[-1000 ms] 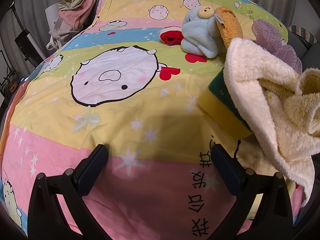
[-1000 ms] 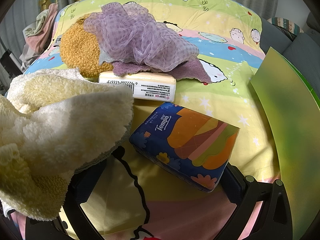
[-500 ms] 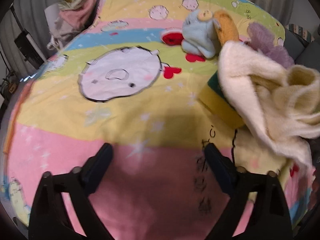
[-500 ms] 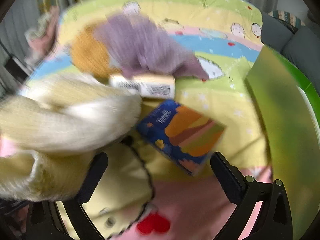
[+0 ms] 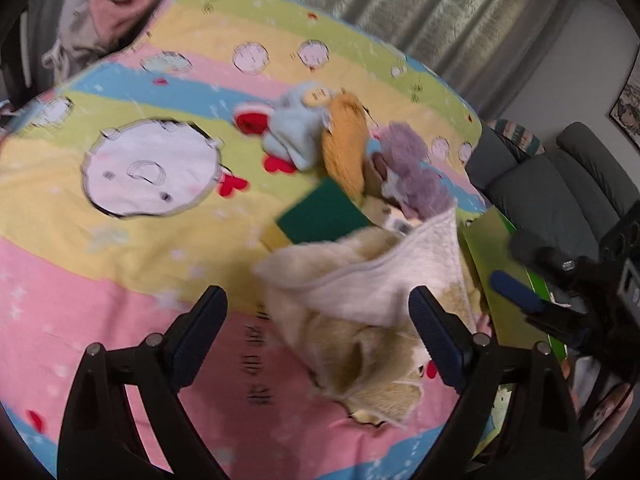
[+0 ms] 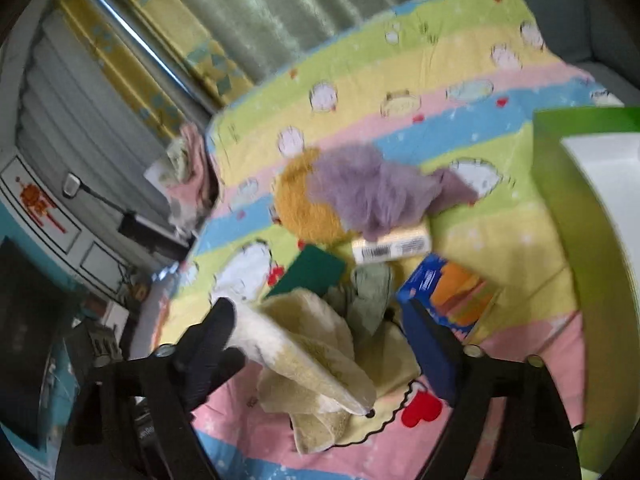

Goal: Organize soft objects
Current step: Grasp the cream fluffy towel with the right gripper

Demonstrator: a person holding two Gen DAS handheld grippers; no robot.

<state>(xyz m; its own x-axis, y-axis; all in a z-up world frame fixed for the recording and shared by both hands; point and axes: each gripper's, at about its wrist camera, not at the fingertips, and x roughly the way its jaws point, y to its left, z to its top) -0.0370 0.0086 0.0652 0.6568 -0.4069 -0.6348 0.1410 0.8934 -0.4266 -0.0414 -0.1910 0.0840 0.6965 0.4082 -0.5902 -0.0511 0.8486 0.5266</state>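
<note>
A cream fluffy towel (image 5: 360, 312) lies crumpled on the striped cartoon bedspread (image 5: 120, 248); it also shows in the right wrist view (image 6: 308, 352). My left gripper (image 5: 320, 332) is open above it, with the towel between the fingers. My right gripper (image 6: 332, 344) is open over the same towel. Behind lie a green sponge (image 5: 324, 216), an orange plush (image 5: 346, 144), a purple mesh puff (image 5: 412, 176), a light blue plush (image 5: 298, 128), a wrapped pale bar (image 6: 392, 246) and a blue tissue pack (image 6: 448, 288).
A green and white box (image 6: 580, 220) stands at the right of the bed. A grey sofa (image 5: 560, 184) is beyond the bed's right edge. Clothes (image 5: 108, 12) are piled at the far left. Curtains hang behind.
Both grippers have lifted and pulled back, so the views are higher. The towel now lies lower and flatter between the left fingers. Both views are blurred by motion.
</note>
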